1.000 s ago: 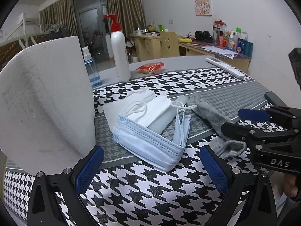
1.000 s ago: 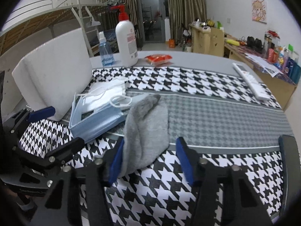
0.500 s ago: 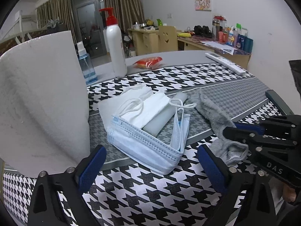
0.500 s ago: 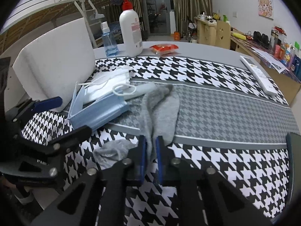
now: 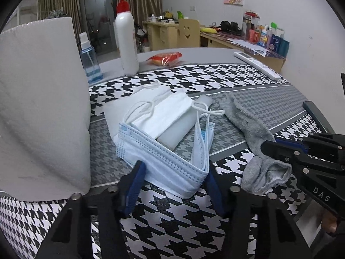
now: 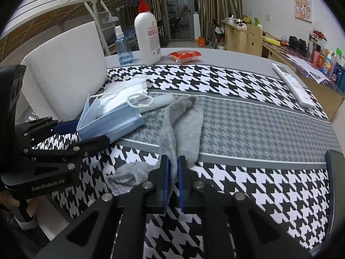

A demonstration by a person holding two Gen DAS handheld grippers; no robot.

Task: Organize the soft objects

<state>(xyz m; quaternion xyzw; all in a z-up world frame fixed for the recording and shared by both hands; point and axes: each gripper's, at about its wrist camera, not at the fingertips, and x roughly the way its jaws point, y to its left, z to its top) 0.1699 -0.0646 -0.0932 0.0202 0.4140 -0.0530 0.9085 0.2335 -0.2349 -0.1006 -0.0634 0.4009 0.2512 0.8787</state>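
Left wrist view: low over the near desk (image 5: 248,75) edge, facing forward and a bit right across the houndstooth cloth (image 5: 172,233), close behind the blue mask (image 5: 163,161), own left claw (image 5: 175,185) at bottom frame. Right claw seen side-on at right edge. Right wrist view: also low at the near edge, further right, facing forward toward the doorway, close on the sock (image 6: 183,127), own right claw (image 6: 173,181) at bottom. Left claw seen at left edge. Shared: masks, sock (image 5: 254,142), foam block (image 5: 41,108), pump bottle (image 5: 126,34), spray bottle (image 5: 89,60), red packet (image 5: 165,57), remote (image 5: 256,64), far desks.
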